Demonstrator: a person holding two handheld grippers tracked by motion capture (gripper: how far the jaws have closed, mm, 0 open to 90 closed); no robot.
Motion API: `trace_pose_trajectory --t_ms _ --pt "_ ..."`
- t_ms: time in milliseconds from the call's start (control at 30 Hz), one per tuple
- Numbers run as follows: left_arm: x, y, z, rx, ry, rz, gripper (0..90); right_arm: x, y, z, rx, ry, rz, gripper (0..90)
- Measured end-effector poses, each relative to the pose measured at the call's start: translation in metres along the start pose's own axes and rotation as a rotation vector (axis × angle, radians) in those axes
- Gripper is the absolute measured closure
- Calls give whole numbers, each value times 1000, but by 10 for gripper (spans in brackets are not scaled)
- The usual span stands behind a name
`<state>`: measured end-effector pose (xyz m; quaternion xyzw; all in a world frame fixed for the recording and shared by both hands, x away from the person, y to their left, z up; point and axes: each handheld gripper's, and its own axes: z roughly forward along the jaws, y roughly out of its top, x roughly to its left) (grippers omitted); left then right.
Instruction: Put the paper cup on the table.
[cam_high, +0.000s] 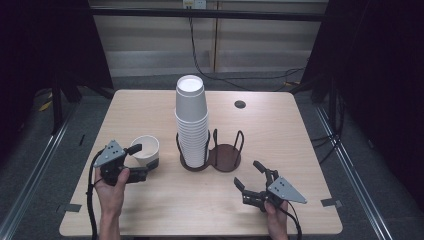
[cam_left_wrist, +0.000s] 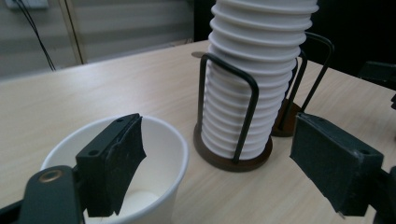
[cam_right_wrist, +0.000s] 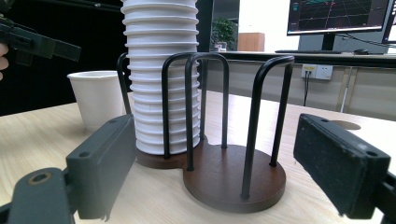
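Observation:
A single white paper cup (cam_high: 148, 143) stands upright on the wooden table (cam_high: 150, 200), left of a tall stack of white cups (cam_high: 191, 120). The stack fills the left bay of a dark two-bay holder (cam_high: 226, 156) with black wire loops; its right bay is bare. My left gripper (cam_high: 142, 161) straddles the single cup's wall. In the left gripper view one jaw hangs inside the cup (cam_left_wrist: 173, 140) and the other stands well clear to the right, so the gripper (cam_left_wrist: 217, 135) is open. My right gripper (cam_high: 247, 175) rests open, facing the holder (cam_right_wrist: 224, 177).
A round dark grommet (cam_high: 240, 104) sits in the table near the far right. Black cables (cam_high: 200, 65) run over the floor behind the table. In the right gripper view a monitor (cam_right_wrist: 336, 16) stands on a desk beyond.

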<state>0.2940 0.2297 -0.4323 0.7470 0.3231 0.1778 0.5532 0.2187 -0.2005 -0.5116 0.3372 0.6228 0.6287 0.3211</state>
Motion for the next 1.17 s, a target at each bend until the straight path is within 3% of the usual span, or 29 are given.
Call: trace_pose_trajectory --t_ms 67,100,133,167,267,333,400,533,567,700,733,867,933,967,1067,1167 --pt "-7 -2 4 -53 14 24 167 0 0 0 -1 0 0 129" --pt "-8 -2 6 -61 -14 23 166 0 0 0 -1 0 0 129" --pt "-13 -4 8 -64 9 32 166 0 0 0 -1 0 -1 129" --pt "-16 -5 10 -60 -4 51 165 0 0 0 -1 0 0 129" --pt "-26 -10 18 -83 -29 38 162 0 0 0 -1 1 0 129" --pt "-34 -15 22 -102 0 32 161 0 0 0 -4 3 0 129" --pt "-39 -20 25 -116 -4 35 160 0 0 0 -3 3 0 128" --pt "-56 -32 35 -87 -11 76 160 0 0 0 -2 4 0 128" --pt "-60 -36 38 -90 -18 63 160 0 0 0 -2 4 0 128" --pt "-67 -52 47 -92 -23 72 160 0 0 0 -2 4 0 128" --pt "-69 -56 48 -97 -21 56 160 0 0 0 -2 3 0 128" --pt "-74 -66 49 -119 7 65 160 0 0 0 0 0 0 129" --pt "-77 -69 47 -176 10 49 160 0 0 0 -1 0 -1 128" --pt "-77 -69 47 -176 10 49 160 0 0 0 -1 0 -1 128" --pt "-84 -74 41 -257 22 108 160 0 0 0 2 -2 0 128" --pt "-82 -78 36 -323 39 67 159 0 0 0 6 -12 5 129"
